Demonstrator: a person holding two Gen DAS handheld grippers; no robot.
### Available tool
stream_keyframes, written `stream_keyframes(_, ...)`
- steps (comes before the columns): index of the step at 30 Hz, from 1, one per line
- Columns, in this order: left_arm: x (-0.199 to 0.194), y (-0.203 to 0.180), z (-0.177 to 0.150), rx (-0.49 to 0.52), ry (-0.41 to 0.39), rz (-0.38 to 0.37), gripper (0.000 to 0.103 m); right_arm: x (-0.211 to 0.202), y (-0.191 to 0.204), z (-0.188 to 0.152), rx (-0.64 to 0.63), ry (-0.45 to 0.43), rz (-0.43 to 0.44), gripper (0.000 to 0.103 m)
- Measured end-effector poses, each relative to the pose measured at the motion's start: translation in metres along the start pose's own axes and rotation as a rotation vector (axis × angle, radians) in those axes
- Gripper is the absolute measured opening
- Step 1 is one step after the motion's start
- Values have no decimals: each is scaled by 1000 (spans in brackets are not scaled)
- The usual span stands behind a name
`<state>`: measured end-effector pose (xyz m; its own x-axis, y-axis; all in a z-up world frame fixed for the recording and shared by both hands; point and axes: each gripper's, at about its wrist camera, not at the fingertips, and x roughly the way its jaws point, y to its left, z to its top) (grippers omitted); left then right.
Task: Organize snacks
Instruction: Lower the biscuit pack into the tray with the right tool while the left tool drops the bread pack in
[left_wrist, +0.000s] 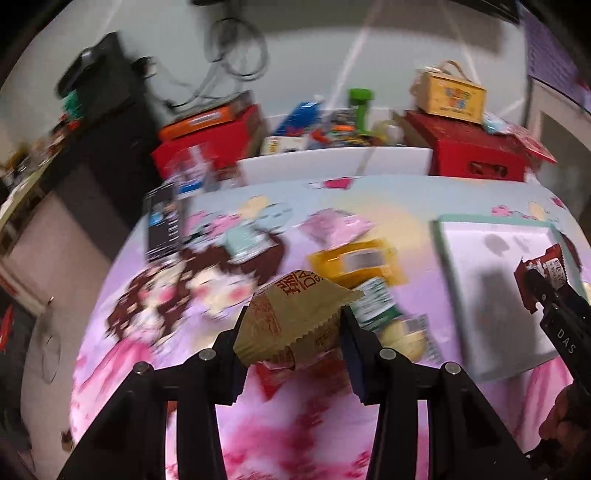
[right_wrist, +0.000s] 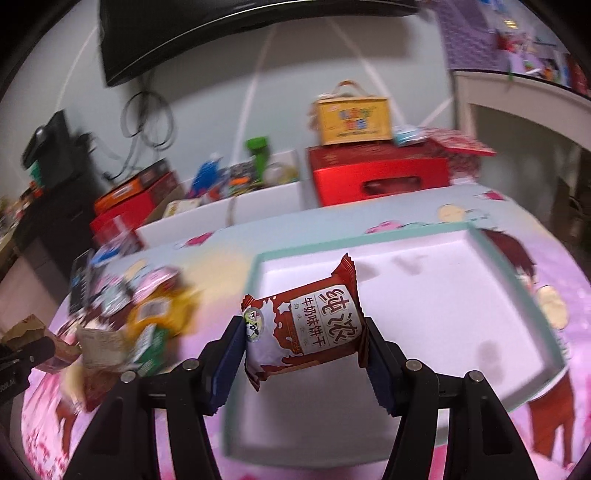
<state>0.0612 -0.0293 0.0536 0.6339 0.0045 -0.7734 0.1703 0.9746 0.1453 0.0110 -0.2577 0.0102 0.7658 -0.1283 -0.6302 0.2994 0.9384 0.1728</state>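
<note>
Holding a red-brown biscuit packet pinched crosswise in right tool, directly above white tray with green rim on tabletop. Left tool pinching tan wrapped snack, left of tray, farther off. Loose snack pile remaining beside tray.

white tray bare and open, snack pile crowding left

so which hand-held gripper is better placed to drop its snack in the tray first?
Right. The right hand-held gripper holds the red biscuit pack over the near part of the white tray. The left hand-held gripper, with its brown packet, is beside the tray, over the snack pile.
</note>
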Motion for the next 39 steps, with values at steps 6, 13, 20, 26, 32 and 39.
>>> stream_keyframes(6,11,-50,26,67,-2,-72,46,6,-41,12,68,0,-99,64)
stream_keyframes(13,14,-102,43,139,-39,-172,46,9,-73,17,131,4,-153,64)
stream_keyframes(20,38,-148,56,193,-15,-262,46,14,-91,17,171,15,-183,65)
stream_keyframes(26,51,-184,64,231,3,-307,46,17,-109,17,211,29,-221,65)
stream_keyframes(32,50,-199,70,230,-3,-341,57,17,-121,16,238,37,-242,65)
stream_keyframes(39,56,-180,68,161,26,-307,80,12,-122,19,232,22,-253,71)
